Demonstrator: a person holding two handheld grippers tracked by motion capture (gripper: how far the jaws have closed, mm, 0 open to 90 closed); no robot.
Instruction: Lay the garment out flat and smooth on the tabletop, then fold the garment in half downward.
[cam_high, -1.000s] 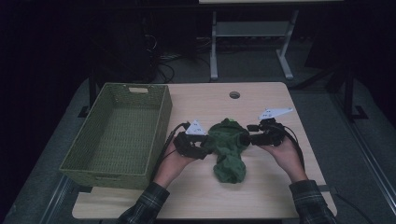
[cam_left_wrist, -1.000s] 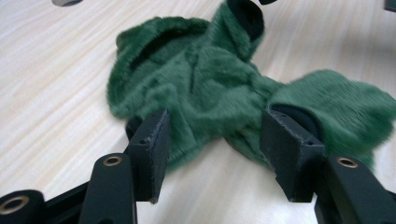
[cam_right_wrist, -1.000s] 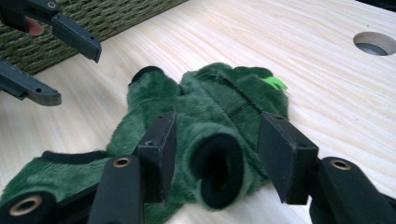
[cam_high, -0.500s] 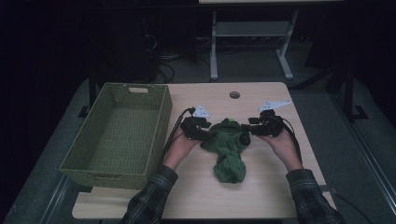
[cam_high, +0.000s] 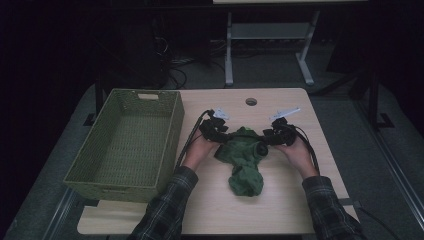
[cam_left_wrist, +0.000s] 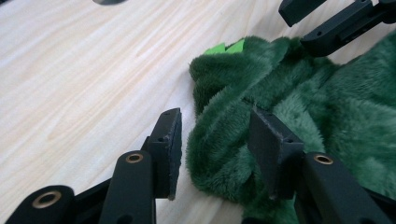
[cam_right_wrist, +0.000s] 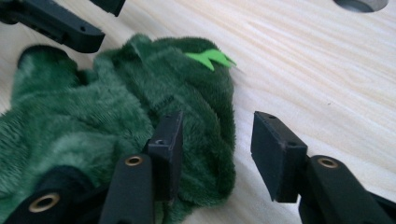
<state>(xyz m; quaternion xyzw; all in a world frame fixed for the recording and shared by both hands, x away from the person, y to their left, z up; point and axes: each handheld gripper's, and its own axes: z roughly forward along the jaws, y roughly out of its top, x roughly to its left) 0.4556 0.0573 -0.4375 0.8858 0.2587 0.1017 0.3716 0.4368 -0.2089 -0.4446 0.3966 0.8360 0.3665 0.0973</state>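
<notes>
Nearest the camera in the high view: two plaid sleeves come in from the bottom edge, one hand on each tool. Green plush cloth (cam_high: 243, 160) lies crumpled on the table (cam_high: 280, 205), about mid-width, its lower lump toward the person and its upper edge between the two tools.

Left tool (cam_high: 218, 136) sits at the cloth's upper left corner. Left gripper view: jaws straddle a fold of the plush (cam_left_wrist: 224, 140), right jaw pressed into the pile, left jaw with a thin gap to the fabric (so not clamped). Jaws have just been closing, cloth between them, roughly half open.

Right tool (cam_high: 265, 142) mirrors it at the cloth's upper right corner. Right gripper view: left jaw sits on the plush (cam_right_wrist: 140, 116), right jaw stands clear over bare wood with the cloth edge between the two. Jaws also have just been closing, not pinching.

Small bright green felt zigzag (cam_right_wrist: 210, 58) pokes out of the cloth's far edge; it also shows in the left gripper view (cam_left_wrist: 226, 47). Each gripper view catches the opposite tool's black jaws at the cloth's far side.

Left of the hands: green woven basket (cam_high: 170, 145), on the table, well apart from the cloth. Farther back, a round cable hole (cam_high: 251, 102) near the table's far edge. Beyond that, dark floor and a grey metal frame (cam_high: 270, 35).
</notes>
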